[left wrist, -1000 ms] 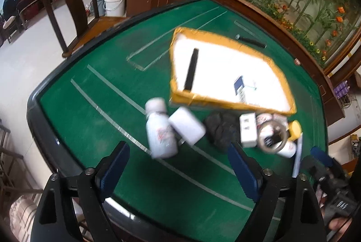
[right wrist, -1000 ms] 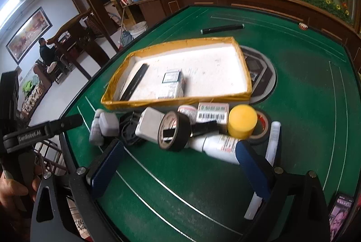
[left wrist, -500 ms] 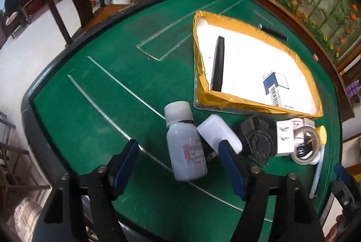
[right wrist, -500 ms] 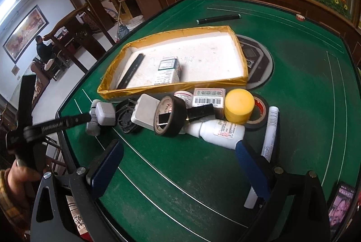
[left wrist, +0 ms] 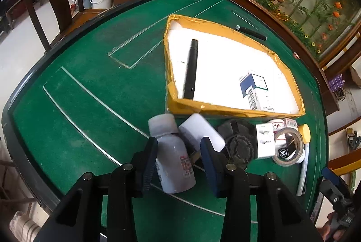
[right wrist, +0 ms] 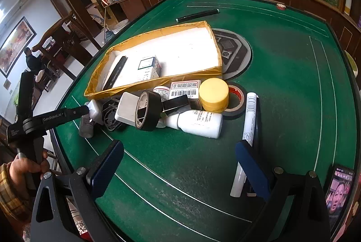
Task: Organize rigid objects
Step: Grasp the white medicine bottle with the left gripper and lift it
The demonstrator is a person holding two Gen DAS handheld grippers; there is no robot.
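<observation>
I'm over the green table (right wrist: 282, 88), whose bare felt runs to 3 o'clock in the right view. The yellow-edged tray (left wrist: 225, 106) sits at 12 o'clock from the clutter, touching the front row of items; inside it a black pen (left wrist: 191, 68) lies along the 9 o'clock wall and a blue-white box (left wrist: 256, 88) lies near the 3 o'clock end. Another black pen (right wrist: 197, 15) lies on the felt beyond the tray. My left gripper (left wrist: 178, 163) has its jaws around the grey bottle (left wrist: 171, 156), one pad against its side, the other just off it, so narrowed but I cannot tell if clamped. The bottle lies tilted, cap toward 12 o'clock, beside a white bottle (left wrist: 200, 133) and a black fan (left wrist: 239, 145). My right gripper (right wrist: 180, 165) hangs jaws wide apart, holding nothing, at 6 o'clock of the pile. In the pile: tape roll (right wrist: 147, 110) on edge, white bottle on its side (right wrist: 198, 123), yellow cap (right wrist: 214, 94), red-core tape (right wrist: 235, 99), white marker (right wrist: 247, 136) at 3 o'clock. Phone (right wrist: 339, 192) at 5 o'clock edge.
</observation>
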